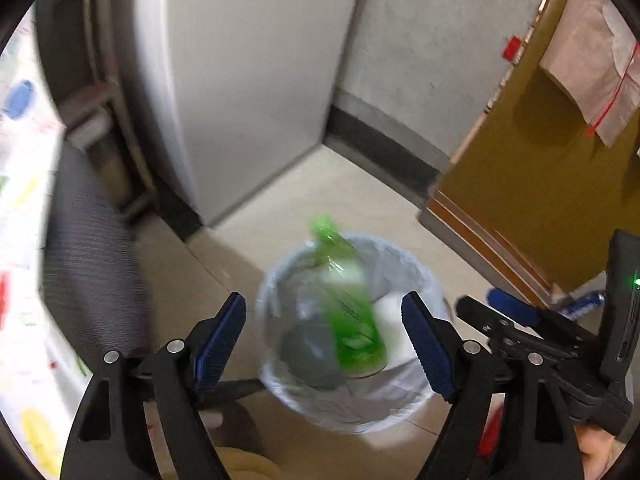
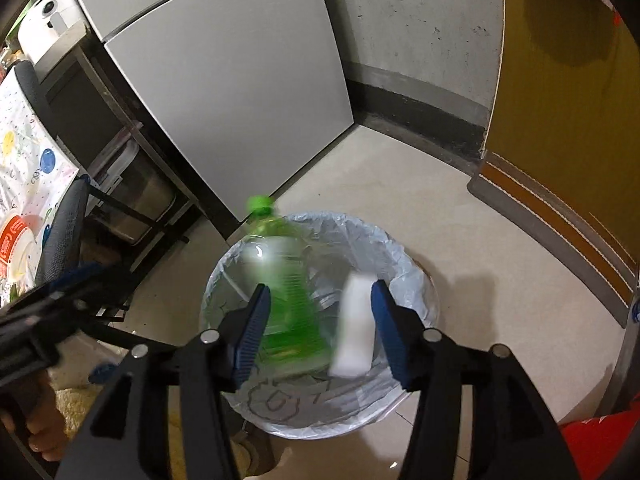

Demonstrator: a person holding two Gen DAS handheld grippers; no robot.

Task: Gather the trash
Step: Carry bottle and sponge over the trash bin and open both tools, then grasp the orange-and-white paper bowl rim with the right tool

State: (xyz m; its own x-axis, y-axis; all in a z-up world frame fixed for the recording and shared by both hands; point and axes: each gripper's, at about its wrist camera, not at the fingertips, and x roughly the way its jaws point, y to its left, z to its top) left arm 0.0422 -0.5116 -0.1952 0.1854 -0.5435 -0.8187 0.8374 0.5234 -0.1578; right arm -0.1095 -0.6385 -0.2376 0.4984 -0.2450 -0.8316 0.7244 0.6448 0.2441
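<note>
We note a clear green plastic bottle with a green screw cap [image 2: 286, 280] and a small white rectangular block [image 2: 354, 326], both blurred, over the mouth of the round bin lined with a pale translucent plastic bag [image 2: 404, 264] that stands on the tiled floor. We cannot tell whether either piece touches the liner yet.

Handling, as a judgement: the bottle looks empty or nearly so — light, thin-walled, likely to dent and slip under hard pinching; its ribbed mid-body or the neck below the cap would be the sounder hold. The white block looks light and soft, probably foam; flat faces suit a pinch.

Left gripper [image 1: 324, 336]: jaws spread wide, blue pads clear of the bottle [image 1: 352, 312] and the block [image 1: 390, 320], nothing between them in contact.

Right gripper [image 2: 320, 334]: likewise wide apart — the block shows just beside the right pad, the bottle beside the left pad, neither clamped as far as we see.
</note>
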